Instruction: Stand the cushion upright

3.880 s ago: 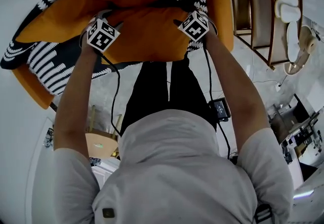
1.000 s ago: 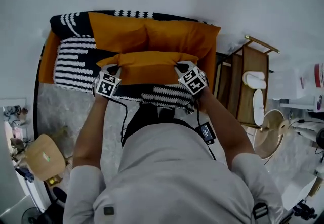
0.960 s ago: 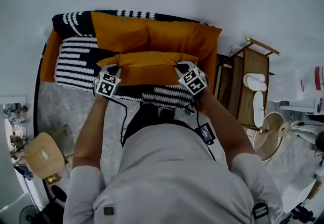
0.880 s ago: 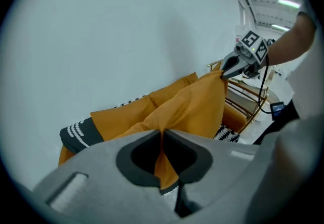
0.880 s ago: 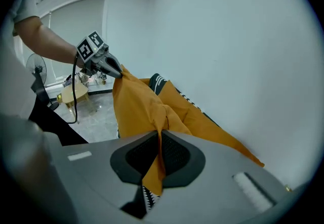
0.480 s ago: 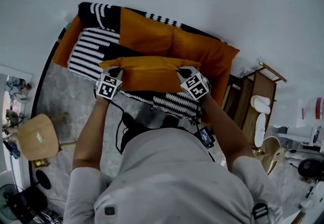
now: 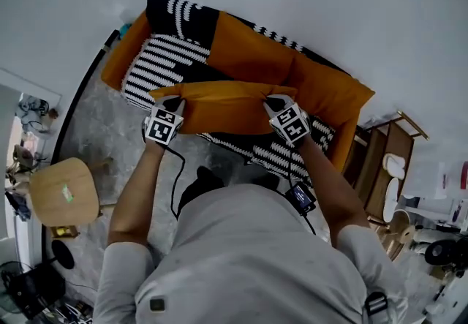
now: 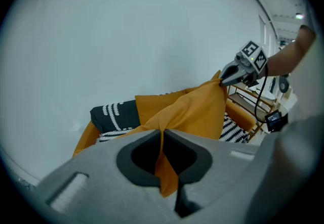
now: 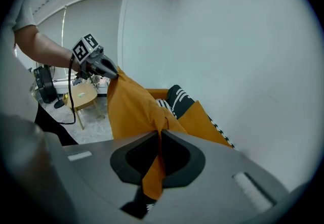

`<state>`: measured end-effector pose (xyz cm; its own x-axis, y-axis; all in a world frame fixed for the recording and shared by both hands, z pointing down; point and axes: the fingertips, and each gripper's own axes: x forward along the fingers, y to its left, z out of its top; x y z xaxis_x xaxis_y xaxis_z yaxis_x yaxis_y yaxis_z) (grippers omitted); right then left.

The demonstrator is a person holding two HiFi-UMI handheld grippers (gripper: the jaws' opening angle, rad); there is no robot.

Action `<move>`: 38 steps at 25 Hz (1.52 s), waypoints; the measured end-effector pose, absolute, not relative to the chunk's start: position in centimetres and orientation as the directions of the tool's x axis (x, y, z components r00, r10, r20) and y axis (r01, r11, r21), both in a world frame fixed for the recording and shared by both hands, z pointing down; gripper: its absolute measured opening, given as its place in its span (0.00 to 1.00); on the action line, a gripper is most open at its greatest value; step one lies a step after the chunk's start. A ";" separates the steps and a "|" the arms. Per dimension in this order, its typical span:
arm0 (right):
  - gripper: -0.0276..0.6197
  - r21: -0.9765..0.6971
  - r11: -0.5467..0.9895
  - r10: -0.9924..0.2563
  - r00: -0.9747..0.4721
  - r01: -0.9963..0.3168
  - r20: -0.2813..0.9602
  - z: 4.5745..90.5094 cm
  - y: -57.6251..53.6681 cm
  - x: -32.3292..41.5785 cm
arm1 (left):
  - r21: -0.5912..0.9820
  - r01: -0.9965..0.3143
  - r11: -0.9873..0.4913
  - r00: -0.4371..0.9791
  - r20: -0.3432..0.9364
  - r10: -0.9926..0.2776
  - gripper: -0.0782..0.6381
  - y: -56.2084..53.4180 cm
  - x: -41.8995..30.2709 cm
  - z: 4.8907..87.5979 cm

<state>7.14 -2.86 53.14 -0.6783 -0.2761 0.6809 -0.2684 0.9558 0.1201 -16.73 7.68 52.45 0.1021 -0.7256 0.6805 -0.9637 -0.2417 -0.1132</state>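
Note:
An orange cushion [image 7: 227, 104] hangs stretched between my two grippers, in the air in front of the sofa seat. My left gripper [image 7: 173, 104] is shut on the cushion's left corner, and orange fabric [image 8: 162, 134] is pinched between its jaws. My right gripper [image 7: 276, 107] is shut on the right corner, with cloth [image 9: 161, 134] squeezed in its jaws. In the left gripper view the cushion [image 8: 197, 112] runs up to the right gripper [image 8: 225, 77]. In the right gripper view it [image 9: 131, 112] slopes up to the left gripper [image 9: 114, 72].
An orange sofa [image 7: 329, 96] stands against the white wall, with two back cushions and a black-and-white striped blanket [image 7: 164, 59] over its left part. A round wooden stool [image 7: 62, 194] is on the floor at left. A wooden rack [image 7: 380, 154] stands at the right.
Both grippers have carried the cushion leftward along the sofa front and slightly higher. The grip on both corners is unchanged.

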 end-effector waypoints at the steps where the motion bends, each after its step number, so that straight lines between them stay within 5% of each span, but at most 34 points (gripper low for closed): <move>1: 0.08 0.123 0.955 -0.279 -0.678 -0.270 0.680 53.1 -2.8 5.6 | -0.110 -0.964 -0.242 0.106 0.678 -0.728 0.13 8.0 -18.1 52.4; 24: 0.08 0.082 0.991 -0.135 -0.737 -0.108 0.662 52.8 -9.7 -20.6 | -0.093 -0.994 -0.059 -0.019 0.676 -0.737 0.13 4.0 -42.8 52.1; 38: 0.08 0.060 0.990 -0.134 -0.746 -0.126 0.652 52.7 -19.5 -28.5 | -0.084 -0.993 -0.077 -0.002 0.686 -0.728 0.13 -8.2 -52.0 51.8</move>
<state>-28.49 -19.47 52.73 -0.7462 -0.1339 0.6521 -0.1255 0.9903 0.0598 -52.04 -8.17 51.75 -0.0017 -0.7280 0.6856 -0.9934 -0.0773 -0.0845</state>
